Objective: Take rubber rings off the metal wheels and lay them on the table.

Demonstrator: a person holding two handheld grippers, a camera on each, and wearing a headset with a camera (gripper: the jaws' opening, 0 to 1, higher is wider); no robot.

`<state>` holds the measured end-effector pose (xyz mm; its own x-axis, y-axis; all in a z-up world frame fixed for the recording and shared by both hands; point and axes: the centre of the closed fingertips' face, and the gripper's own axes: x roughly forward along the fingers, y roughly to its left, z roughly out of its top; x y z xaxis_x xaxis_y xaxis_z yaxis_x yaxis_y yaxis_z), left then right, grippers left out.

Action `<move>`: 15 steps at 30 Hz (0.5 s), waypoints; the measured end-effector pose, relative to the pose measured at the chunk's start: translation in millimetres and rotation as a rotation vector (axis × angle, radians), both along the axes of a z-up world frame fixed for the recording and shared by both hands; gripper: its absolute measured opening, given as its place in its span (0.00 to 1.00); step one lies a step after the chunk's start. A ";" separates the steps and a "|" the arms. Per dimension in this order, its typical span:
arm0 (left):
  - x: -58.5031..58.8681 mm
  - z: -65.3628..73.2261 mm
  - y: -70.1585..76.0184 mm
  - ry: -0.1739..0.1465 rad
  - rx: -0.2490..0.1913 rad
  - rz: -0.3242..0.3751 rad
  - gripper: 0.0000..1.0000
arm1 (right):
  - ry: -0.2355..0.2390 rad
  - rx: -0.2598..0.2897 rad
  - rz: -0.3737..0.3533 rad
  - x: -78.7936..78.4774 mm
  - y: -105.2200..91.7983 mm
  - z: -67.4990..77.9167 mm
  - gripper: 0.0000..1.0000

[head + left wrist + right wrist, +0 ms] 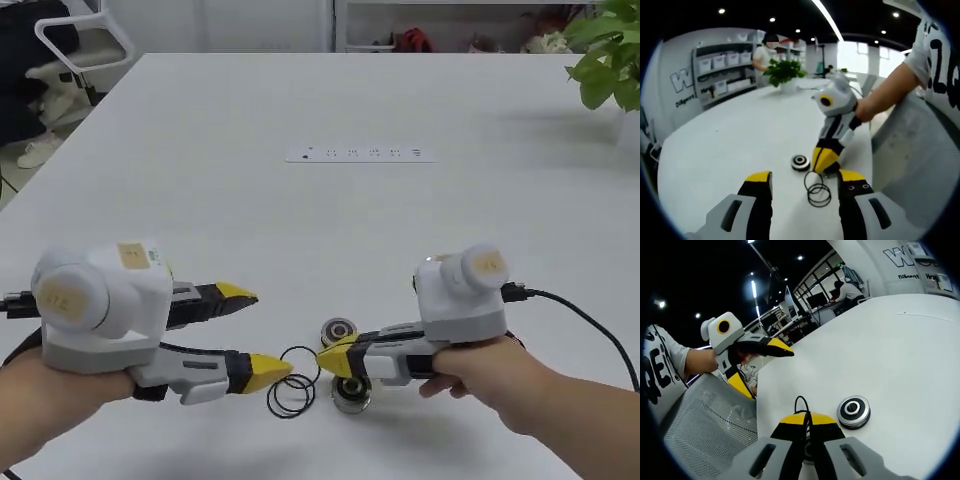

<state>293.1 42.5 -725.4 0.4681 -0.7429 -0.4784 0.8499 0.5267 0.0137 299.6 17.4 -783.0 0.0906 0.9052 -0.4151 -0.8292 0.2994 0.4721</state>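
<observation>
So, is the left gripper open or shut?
Open. The left gripper has its fingers wide apart, holding nothing; the rubber rings lie on the table beyond.

From above the near edge of the table (400, 100), the head view looks down and forward, across to the far edge. Both gripper views sit low and close over that near edge. The one on the left gripper (265, 332) faces the right gripper (330, 352), and the reverse. All three share the rings (292, 385) and a wheel (338, 331).
</observation>
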 end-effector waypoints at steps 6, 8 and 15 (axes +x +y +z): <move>-1.3 -0.7 -0.5 0.003 0.002 -0.002 0.53 | -0.039 -0.039 0.021 -2.1 -0.1 -5.8 0.00; -1.6 -0.8 -0.4 0.005 0.002 -0.002 0.53 | -0.047 -0.047 0.020 -1.3 -1.1 -6.6 0.00; -2.2 -3.3 0.5 0.012 0.007 -0.002 0.53 | -0.053 -0.049 0.018 0.1 -2.5 -4.6 0.07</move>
<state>291.0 42.9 -728.8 0.4606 -0.7406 -0.4893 0.8512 0.5248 0.0069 299.7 15.0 -787.6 0.0977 0.8856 -0.4541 -0.8582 0.3060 0.4121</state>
